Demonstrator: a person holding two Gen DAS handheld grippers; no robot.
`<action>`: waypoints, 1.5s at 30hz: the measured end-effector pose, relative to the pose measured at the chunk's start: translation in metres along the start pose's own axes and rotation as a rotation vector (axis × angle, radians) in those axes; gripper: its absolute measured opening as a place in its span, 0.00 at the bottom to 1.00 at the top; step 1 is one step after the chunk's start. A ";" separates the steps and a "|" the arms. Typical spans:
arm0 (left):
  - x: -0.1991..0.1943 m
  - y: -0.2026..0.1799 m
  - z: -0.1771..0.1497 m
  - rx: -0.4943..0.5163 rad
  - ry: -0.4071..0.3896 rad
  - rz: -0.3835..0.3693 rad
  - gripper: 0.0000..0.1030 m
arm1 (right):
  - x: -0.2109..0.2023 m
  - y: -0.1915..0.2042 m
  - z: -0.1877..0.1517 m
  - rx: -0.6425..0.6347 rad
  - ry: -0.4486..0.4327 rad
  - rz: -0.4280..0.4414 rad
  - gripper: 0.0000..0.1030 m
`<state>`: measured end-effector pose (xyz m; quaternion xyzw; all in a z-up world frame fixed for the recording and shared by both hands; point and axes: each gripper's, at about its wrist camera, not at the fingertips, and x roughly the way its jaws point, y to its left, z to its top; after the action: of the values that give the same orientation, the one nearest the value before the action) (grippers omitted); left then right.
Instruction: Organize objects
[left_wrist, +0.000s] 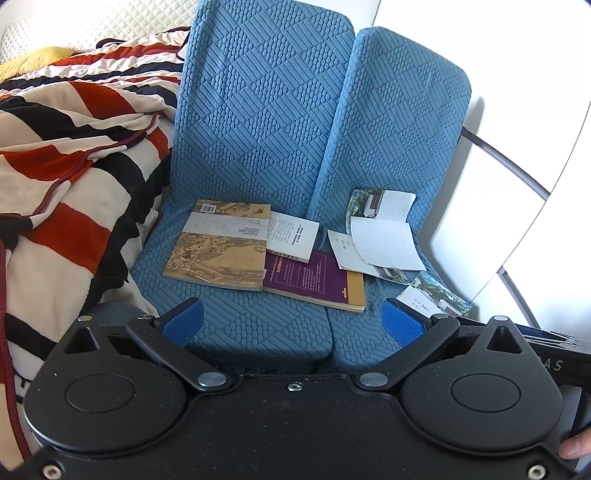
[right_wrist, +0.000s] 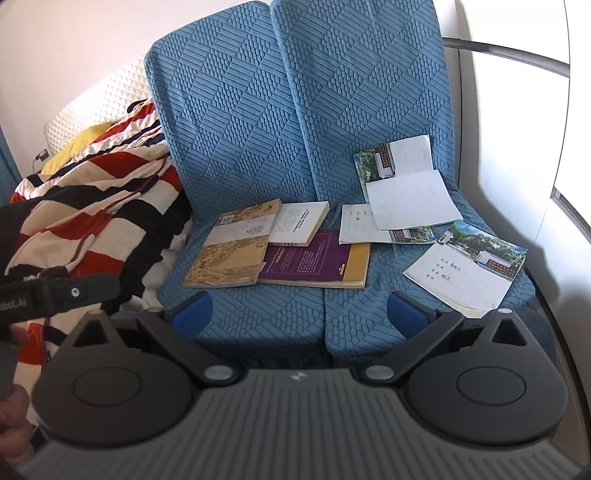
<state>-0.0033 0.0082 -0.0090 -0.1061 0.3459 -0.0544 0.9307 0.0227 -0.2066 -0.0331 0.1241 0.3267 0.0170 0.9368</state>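
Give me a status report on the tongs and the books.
Left tongs open, empty. Right tongs open, empty. Tan book, white book, purple book overlapping on blue seat, untouched; notebooks loose alongside. Path clear.

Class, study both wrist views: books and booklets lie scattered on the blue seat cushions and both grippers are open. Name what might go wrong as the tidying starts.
1. The tan book overlaps the purple book; pulling the lower one may drag the upper.
2. The nearest booklet lies by the blue seat cushion's front right edge and may slide off.
3. The thin open booklet may crease when pinched by the right gripper or left gripper.
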 end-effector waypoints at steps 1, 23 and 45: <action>0.000 0.001 0.000 0.000 -0.001 -0.004 1.00 | 0.000 0.000 0.000 0.000 0.001 -0.001 1.00; -0.007 0.020 0.012 -0.025 -0.021 -0.001 1.00 | 0.011 0.021 0.011 -0.031 0.030 0.072 0.98; 0.041 0.051 0.030 -0.053 0.006 0.025 1.00 | 0.054 0.036 0.019 -0.099 0.069 0.100 0.98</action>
<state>0.0485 0.0551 -0.0250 -0.1263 0.3515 -0.0337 0.9270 0.0786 -0.1701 -0.0424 0.0932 0.3507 0.0843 0.9280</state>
